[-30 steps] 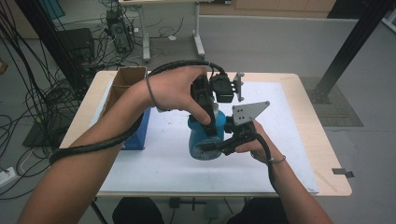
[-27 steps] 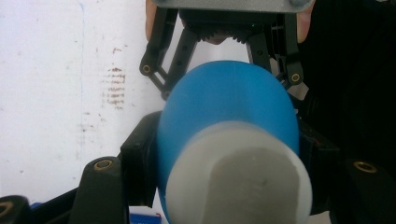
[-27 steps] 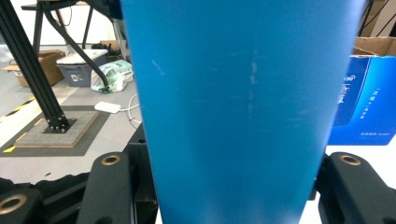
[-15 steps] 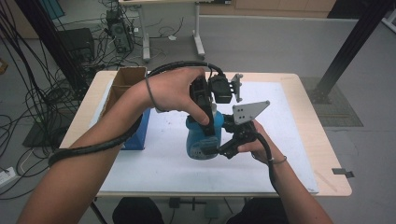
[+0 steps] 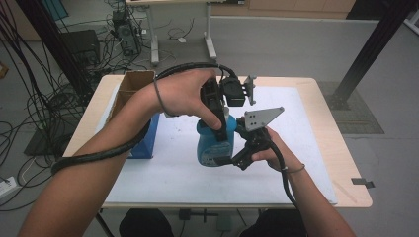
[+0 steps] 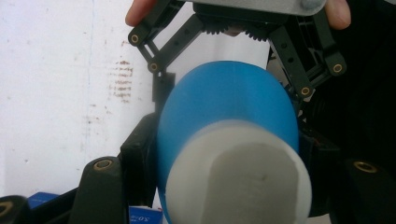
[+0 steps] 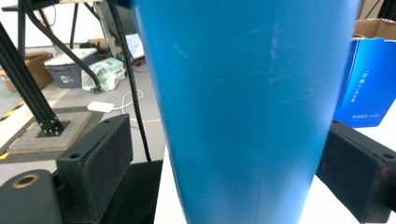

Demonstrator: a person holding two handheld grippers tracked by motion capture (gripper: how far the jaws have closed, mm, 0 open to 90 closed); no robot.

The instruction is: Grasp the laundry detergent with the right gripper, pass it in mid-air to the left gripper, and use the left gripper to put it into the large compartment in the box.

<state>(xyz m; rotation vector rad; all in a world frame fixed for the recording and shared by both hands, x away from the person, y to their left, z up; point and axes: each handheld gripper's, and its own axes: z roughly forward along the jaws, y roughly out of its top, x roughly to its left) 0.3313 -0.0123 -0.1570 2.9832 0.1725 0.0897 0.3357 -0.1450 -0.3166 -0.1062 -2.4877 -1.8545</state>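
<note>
Since a second ago: right gripper [image 5: 236,157] jaws have just been opening off the blue bottle [image 5: 213,143]
High view: bottle upright on white mat [image 5: 306,148], left gripper [image 5: 220,116] pinching its top
Left gripper view: clamped below white cap [image 6: 238,179]
Right gripper view: pads [image 7: 109,151] spread clear; handover done, lifting left

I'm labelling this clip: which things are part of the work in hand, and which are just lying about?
In use:
- blue bottle with white cap
- left gripper, shut on the bottle
- right gripper, fingers just opening, bottle between them

Lying about:
- blue box
- cardboard box
- white sheet on the table
</note>
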